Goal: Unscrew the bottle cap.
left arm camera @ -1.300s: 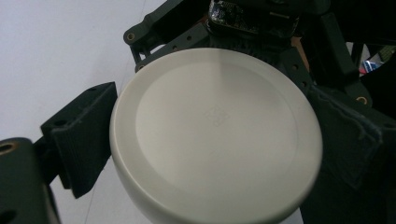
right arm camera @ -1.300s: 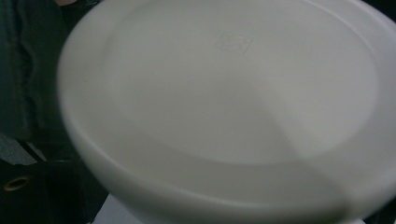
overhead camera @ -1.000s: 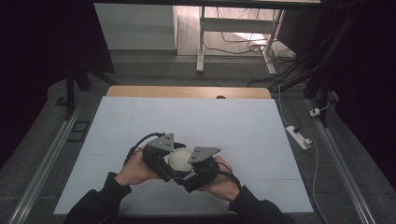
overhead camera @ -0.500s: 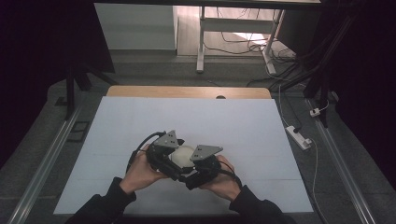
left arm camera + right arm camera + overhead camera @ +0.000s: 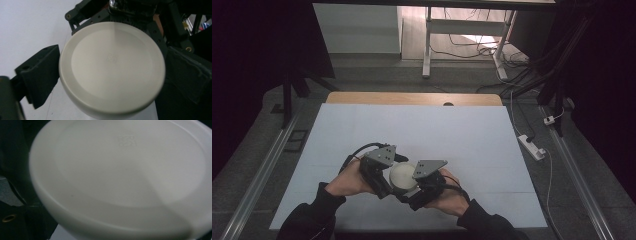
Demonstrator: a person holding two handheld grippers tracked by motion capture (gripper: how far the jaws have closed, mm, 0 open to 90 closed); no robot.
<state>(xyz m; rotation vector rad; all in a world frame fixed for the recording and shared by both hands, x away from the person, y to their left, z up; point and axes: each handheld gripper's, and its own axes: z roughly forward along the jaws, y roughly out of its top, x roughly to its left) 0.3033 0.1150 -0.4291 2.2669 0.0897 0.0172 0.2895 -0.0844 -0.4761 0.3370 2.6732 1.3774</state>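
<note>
1. White table (image 5: pixel 462 135): the work sits at its six o'clock edge.
2. Cream round container (image 5: pixel 402 177) hangs between both tools, flat face toward each camera.
3. Left gripper (image 5: pixel 384 175) is clamped on its rim; keep that squeeze even.
4. Right gripper (image 5: pixel 419 182) presses close, but whether it bites I cannot tell.

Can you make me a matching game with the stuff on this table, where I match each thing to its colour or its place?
Things:
1. round lid
2. table
3. left hand-held gripper
4. power strip

Matches:
A. pale blue-white top
B. on the floor to the right of the table
C. cream, between both hand-held grippers
D. black, at the lid's left side

Right pairs: 1-C, 2-A, 3-D, 4-B
</note>
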